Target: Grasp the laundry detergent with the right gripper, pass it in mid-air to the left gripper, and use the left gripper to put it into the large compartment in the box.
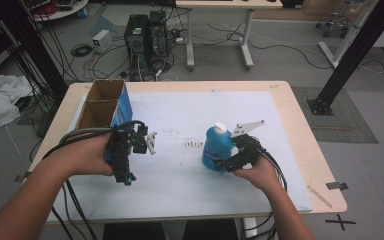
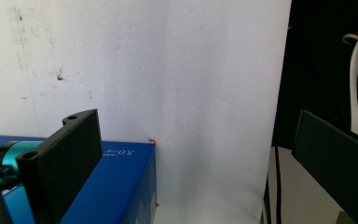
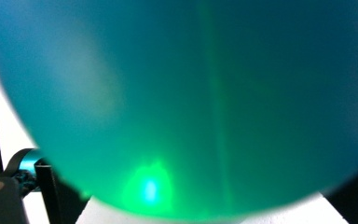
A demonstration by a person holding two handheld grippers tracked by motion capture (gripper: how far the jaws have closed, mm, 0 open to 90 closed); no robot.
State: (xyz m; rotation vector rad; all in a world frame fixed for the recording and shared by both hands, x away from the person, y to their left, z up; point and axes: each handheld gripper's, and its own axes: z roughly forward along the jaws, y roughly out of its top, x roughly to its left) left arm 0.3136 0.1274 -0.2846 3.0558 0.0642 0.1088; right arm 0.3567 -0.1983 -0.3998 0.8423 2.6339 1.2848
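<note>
The right tool [image 1: 228,161] appears clamped on the blue bottle [image 1: 215,150] mid-surface; the left tool [image 1: 147,141] gapes wide beside the open box [image 1: 103,104] near the surface's left edge.

Glossy translucent blue plastic bottle [image 1: 214,150], brown cardboard box [image 1: 103,104], matt white table cover [image 1: 190,185].

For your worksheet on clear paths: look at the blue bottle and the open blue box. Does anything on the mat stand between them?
Nothing visible does. The blue bottle, held in the right tongs, and the open blue box are separated by bare white mat; the left tongs sit beside the box.
</note>
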